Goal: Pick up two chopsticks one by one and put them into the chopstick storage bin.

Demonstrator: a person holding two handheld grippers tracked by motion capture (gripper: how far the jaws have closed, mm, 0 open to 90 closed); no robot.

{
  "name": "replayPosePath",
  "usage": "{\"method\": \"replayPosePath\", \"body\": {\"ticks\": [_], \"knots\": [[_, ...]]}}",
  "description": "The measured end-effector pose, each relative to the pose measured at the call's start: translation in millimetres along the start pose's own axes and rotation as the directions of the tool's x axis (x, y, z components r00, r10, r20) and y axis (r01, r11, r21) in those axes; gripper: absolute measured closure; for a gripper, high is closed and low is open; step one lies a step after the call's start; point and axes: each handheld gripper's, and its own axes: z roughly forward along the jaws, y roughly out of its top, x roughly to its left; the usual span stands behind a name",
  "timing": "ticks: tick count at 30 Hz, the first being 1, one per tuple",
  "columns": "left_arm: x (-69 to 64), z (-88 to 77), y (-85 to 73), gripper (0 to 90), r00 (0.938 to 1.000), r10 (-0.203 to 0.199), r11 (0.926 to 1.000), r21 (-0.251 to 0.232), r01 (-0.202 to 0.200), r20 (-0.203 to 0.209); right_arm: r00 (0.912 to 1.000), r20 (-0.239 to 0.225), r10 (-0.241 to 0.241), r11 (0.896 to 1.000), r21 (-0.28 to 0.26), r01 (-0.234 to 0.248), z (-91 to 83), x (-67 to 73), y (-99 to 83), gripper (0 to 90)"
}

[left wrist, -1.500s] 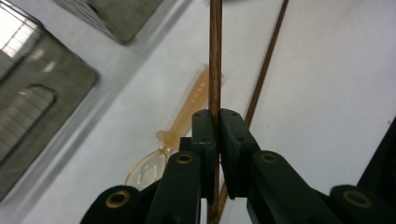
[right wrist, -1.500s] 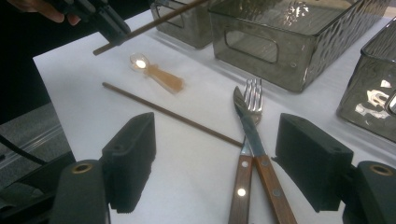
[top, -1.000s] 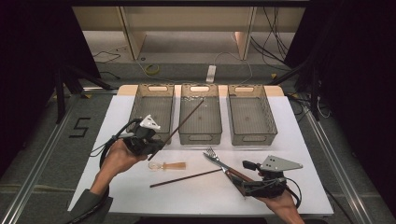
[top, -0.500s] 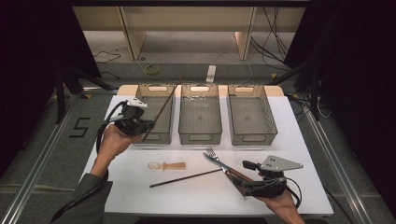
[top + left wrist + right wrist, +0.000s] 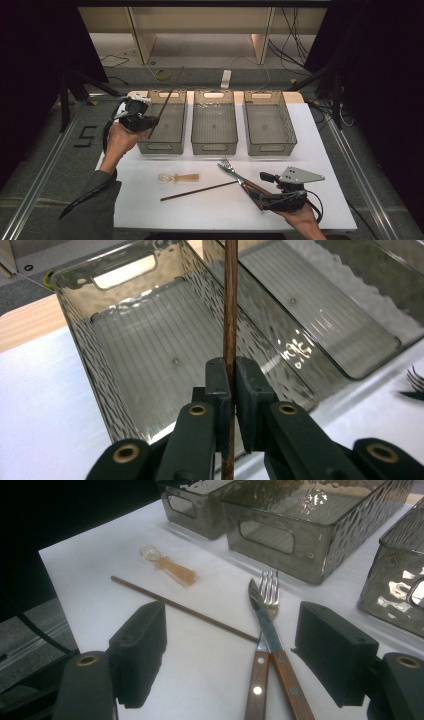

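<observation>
My right gripper [image 5: 230,655] hangs wide open over the fork [image 5: 265,630] and knife [image 5: 272,645], a chopstick [image 5: 185,609] and small spoon [image 5: 167,566] lying beyond them.

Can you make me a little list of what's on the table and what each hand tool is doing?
Left gripper: shut on a chopstick, held above the left bin
Right gripper: open, resting low over the table near the fork and knife
Bins: three, in a row; the middle bin and right bin look empty
Table: white top
Lying on the table: second chopstick, fork, knife, small spoon
</observation>
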Motion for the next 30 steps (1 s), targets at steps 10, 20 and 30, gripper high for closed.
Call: {"method": "replayPosePath", "body": {"ticks": [10, 20, 30], "knots": [[15.0, 15.1, 3.8, 84.5, 0.9981, -0.037, 0.9989, 0.026, 0.038, -0.049, 1.0000, 0.000, 0.003, 1.000, 0.001, -0.003, 0.0, 0.0, -0.2, 29.5], [24.1, 26.1, 1.8, 84.5, 0.9947, -0.087, 0.9948, 0.048, 0.090, -0.055, 1.0000, 0.000, 0.002, 1.000, -0.001, -0.002, 0.2, 0.4, -0.2, 29.6], [27.4, 39.0, -5.2, 84.4, 0.9919, -0.109, 0.9892, 0.091, 0.115, -0.065, 1.0000, -0.002, 0.003, 1.000, -0.001, -0.003, 0.3, 0.1, -0.3, 29.6]]}}
